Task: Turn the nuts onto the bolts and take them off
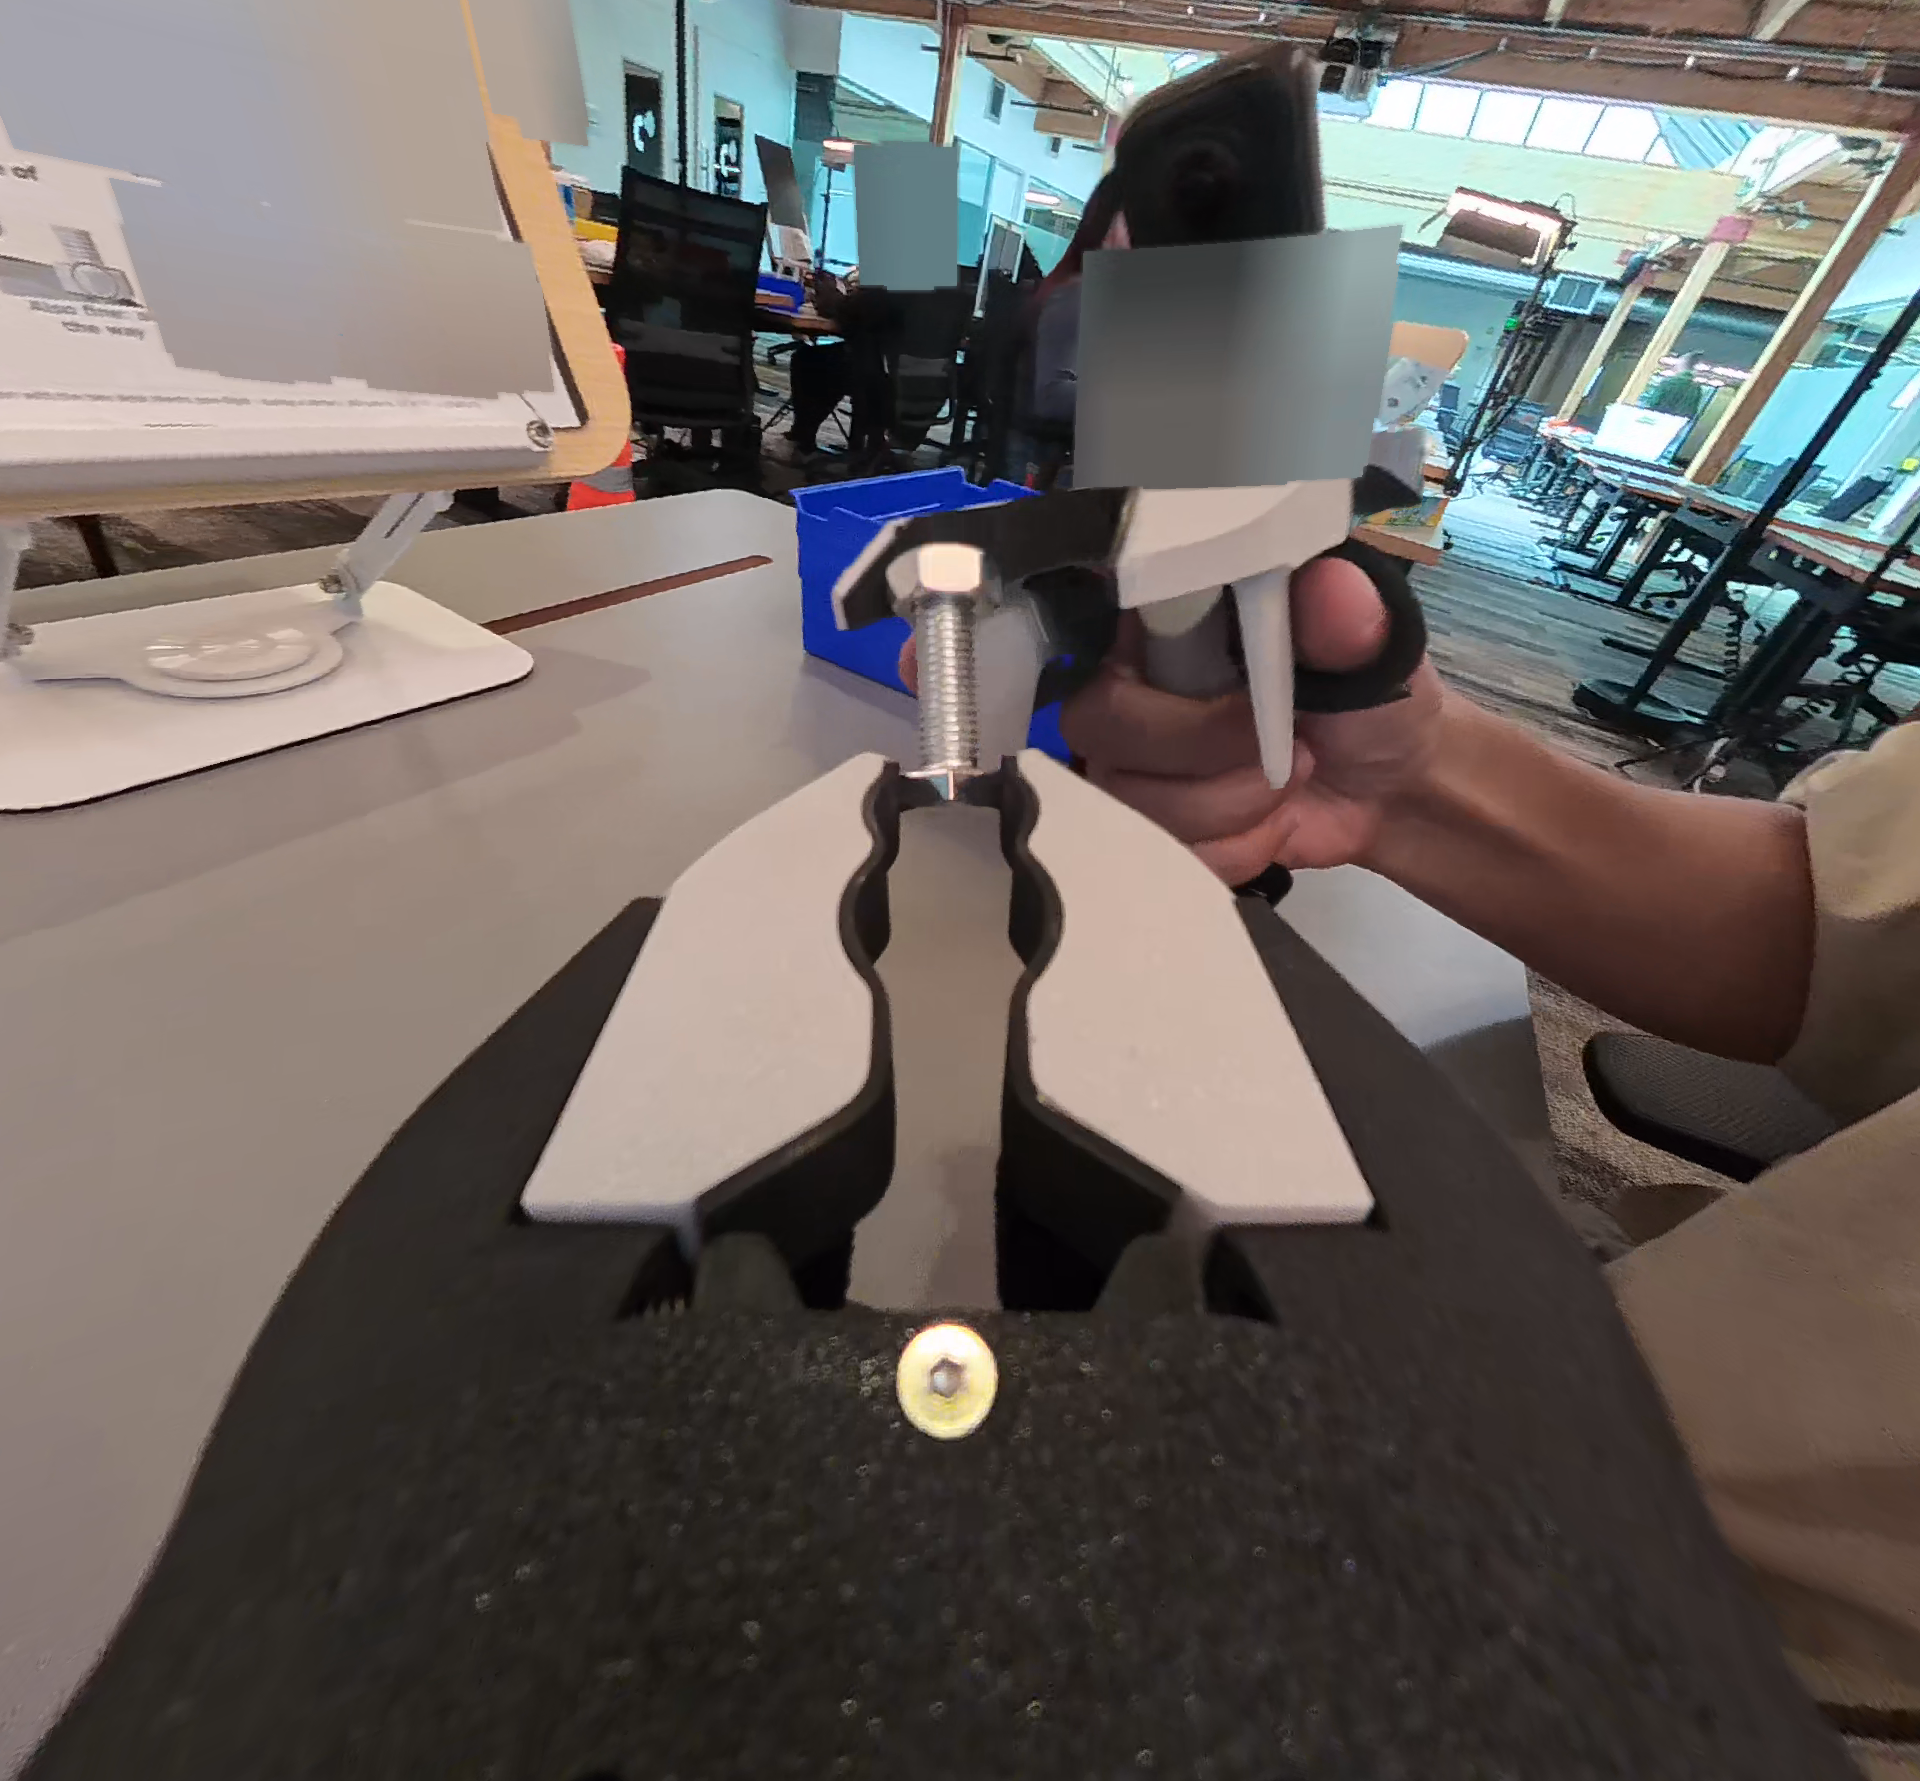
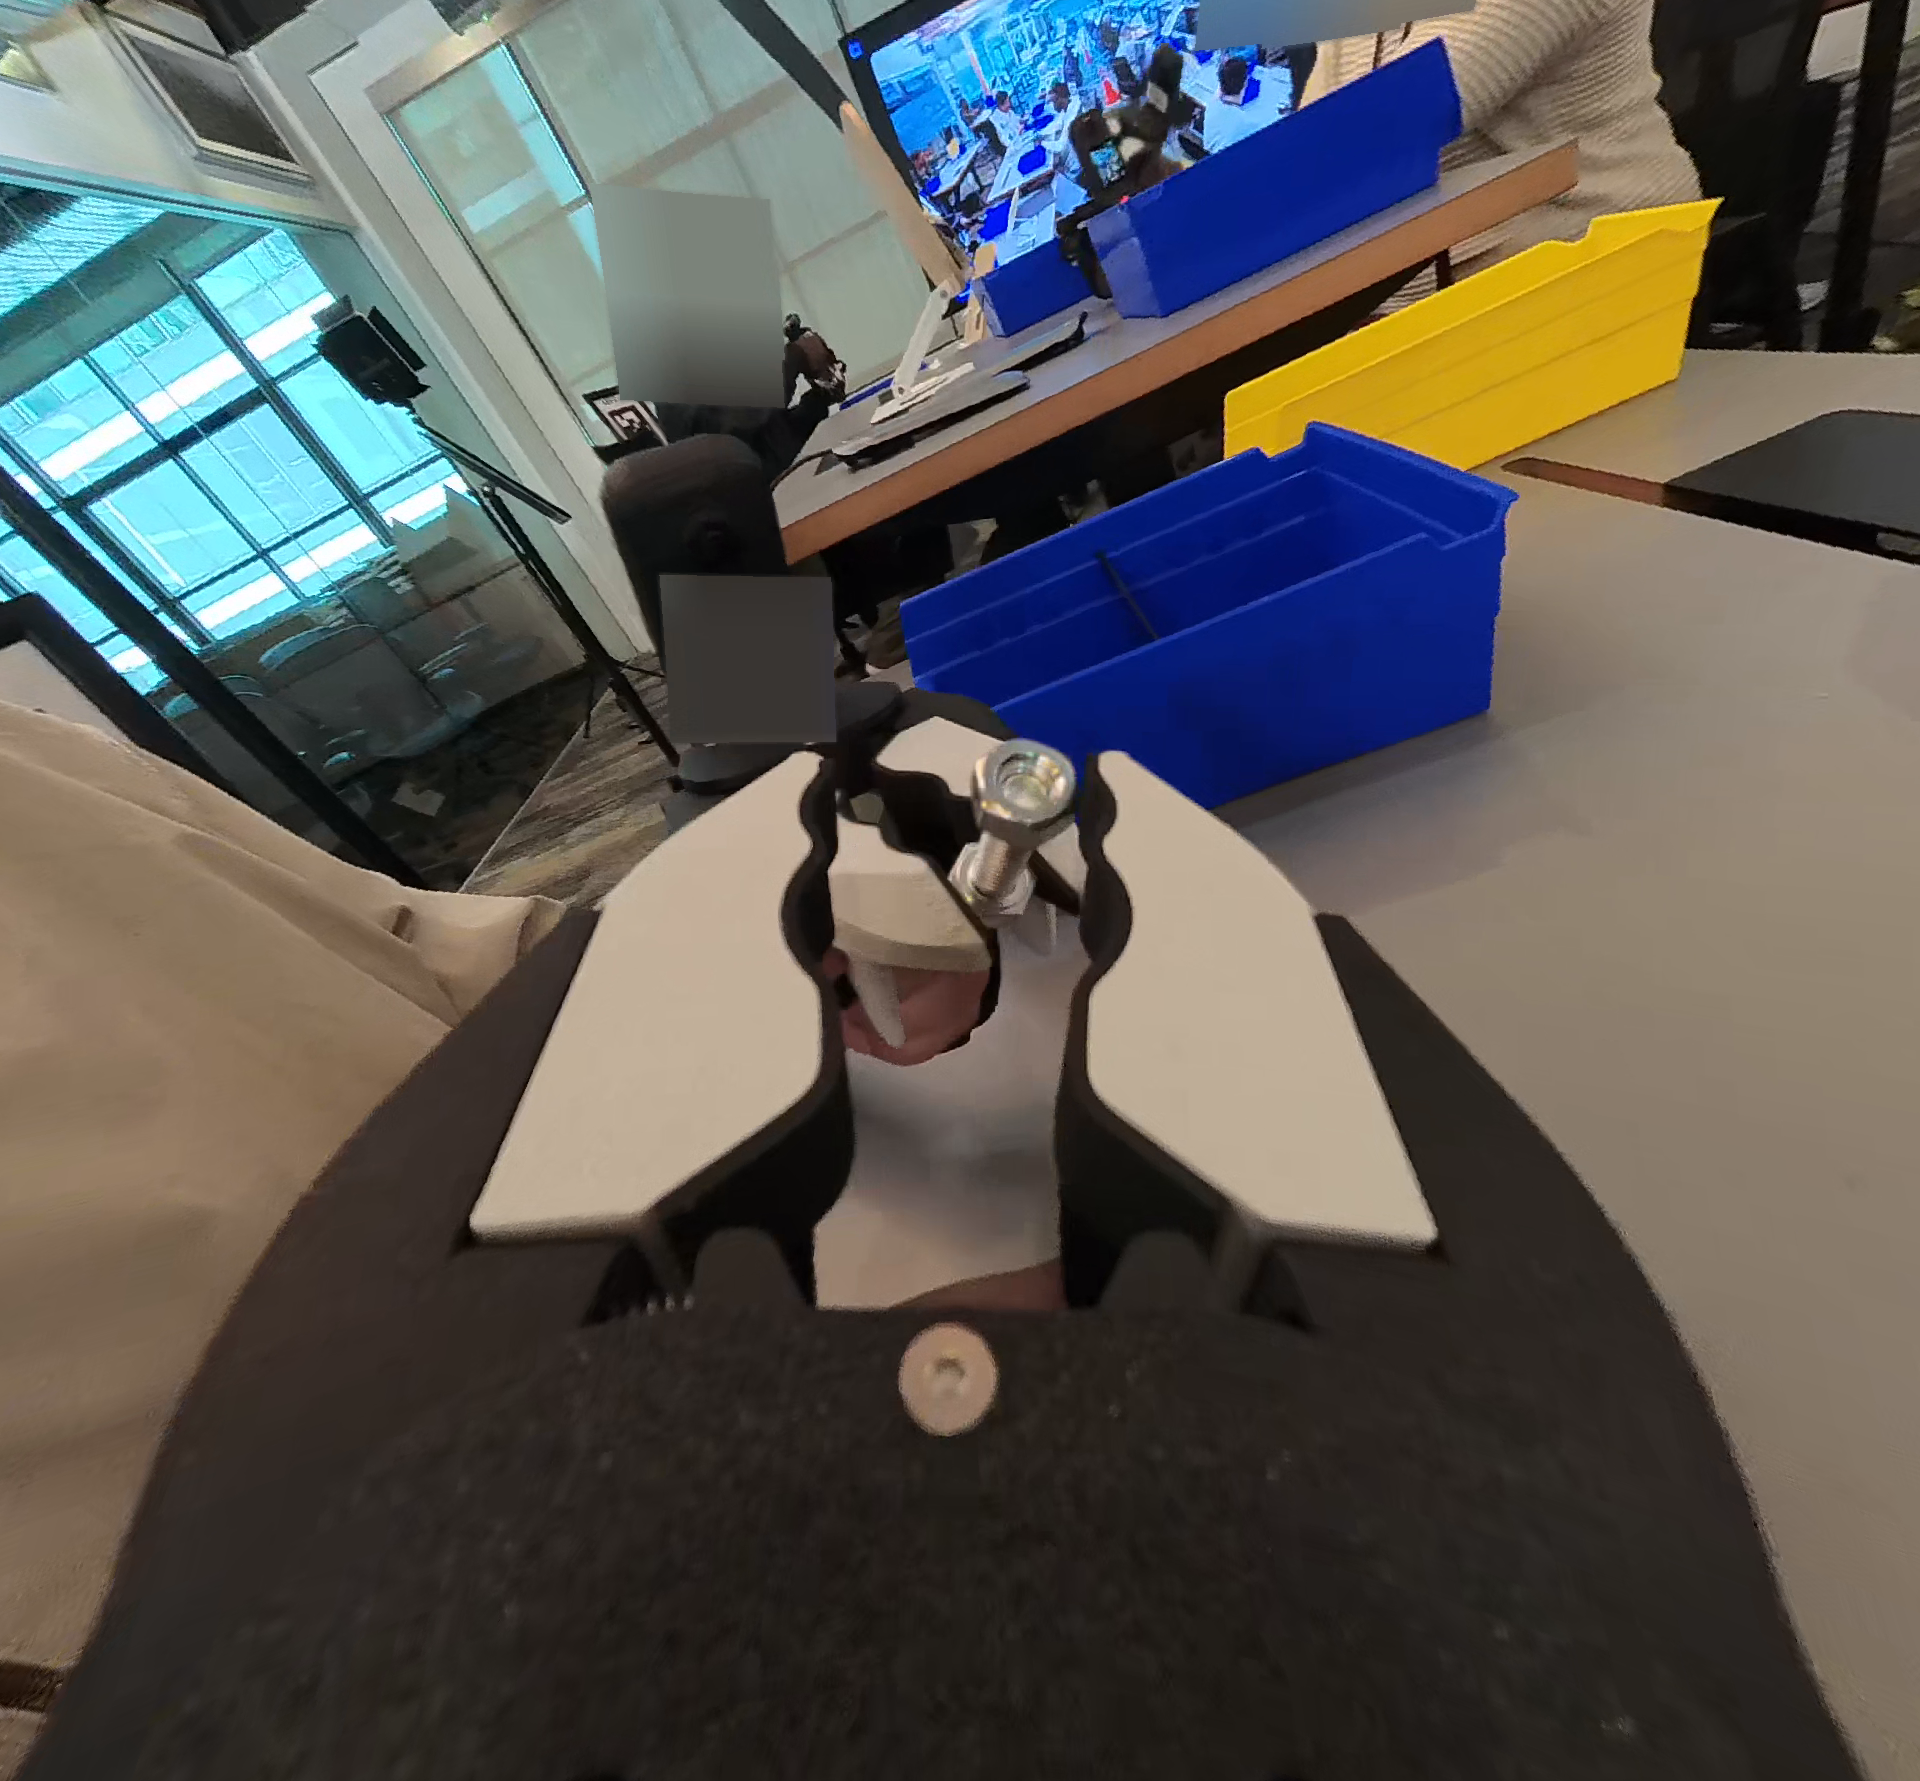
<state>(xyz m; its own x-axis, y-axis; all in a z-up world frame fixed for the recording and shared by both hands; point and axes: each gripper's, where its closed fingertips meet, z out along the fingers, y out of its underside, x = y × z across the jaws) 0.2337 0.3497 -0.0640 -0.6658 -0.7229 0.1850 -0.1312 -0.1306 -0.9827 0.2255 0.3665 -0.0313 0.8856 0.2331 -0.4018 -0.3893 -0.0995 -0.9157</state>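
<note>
A silver bolt (image 1: 943,682) stands upright with a hex nut (image 1: 945,578) at its top end. My left gripper (image 1: 945,786) is shut on the bolt's lower end and holds it above the grey table (image 1: 312,900). My right gripper (image 2: 956,781) comes in from the right with its jaws apart around the nut (image 2: 1023,786). The nut lies against the right-hand finger (image 2: 1143,858), with a gap to the other finger. The bolt's shank (image 2: 987,864) runs down to the left gripper's white finger (image 2: 914,916).
A blue bin (image 2: 1247,651) sits on the table just beyond the grippers, and also shows in the left wrist view (image 1: 831,568). A yellow bin (image 2: 1475,349) lies behind it. A white stand with a printed sheet (image 1: 260,651) is at the left. A hand (image 1: 1247,775) holds the right gripper. Less than 4 cm separates the two grippers' tips.
</note>
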